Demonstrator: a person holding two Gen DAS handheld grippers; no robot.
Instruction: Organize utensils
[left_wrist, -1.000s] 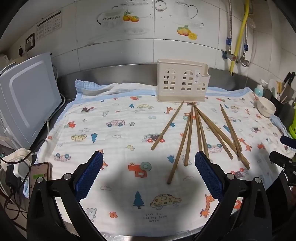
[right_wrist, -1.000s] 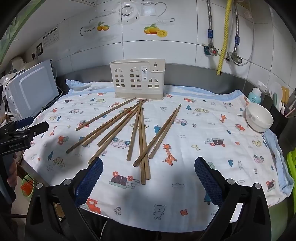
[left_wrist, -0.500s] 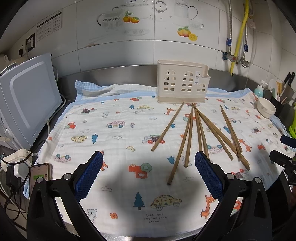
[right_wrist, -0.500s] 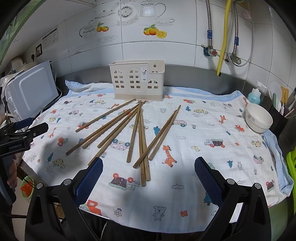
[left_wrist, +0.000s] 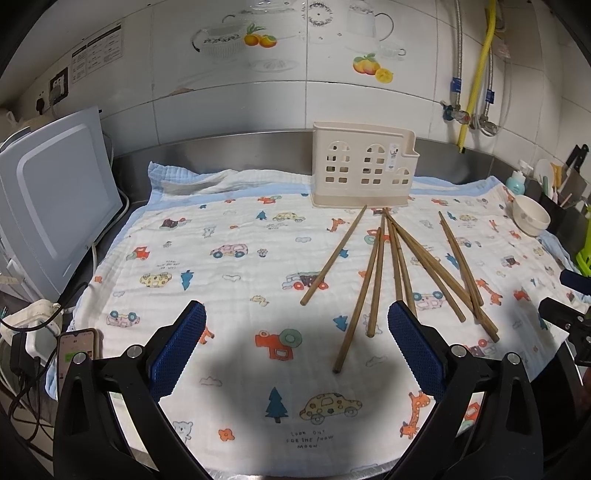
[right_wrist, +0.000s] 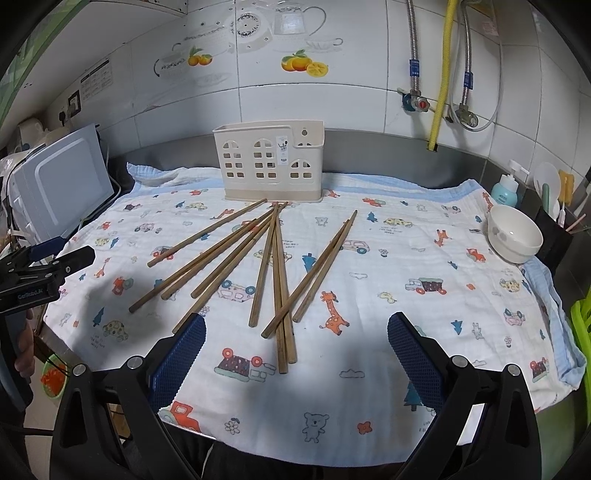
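Several brown wooden chopsticks (left_wrist: 397, 269) lie fanned out on a printed cloth (left_wrist: 229, 280); they also show in the right wrist view (right_wrist: 273, 273). A cream plastic utensil holder (left_wrist: 364, 164) stands upright behind them, also seen in the right wrist view (right_wrist: 271, 166). My left gripper (left_wrist: 295, 347) is open and empty, above the cloth's near edge, left of the chopsticks. My right gripper (right_wrist: 295, 354) is open and empty, just short of the chopsticks' near ends. The left gripper also shows at the left edge of the right wrist view (right_wrist: 48, 262).
A white bowl (right_wrist: 515, 238) sits at the right on the cloth. A white appliance (left_wrist: 51, 210) stands at the left. A phone (left_wrist: 75, 349) lies at the cloth's near left corner. Bottles and a knife rack (left_wrist: 565, 184) stand at the far right. Pipes run down the tiled wall (right_wrist: 439, 74).
Both grippers have shifted only slightly; the scene sits a little lower in the right wrist view. Nothing was picked up and the chopsticks lie as before.
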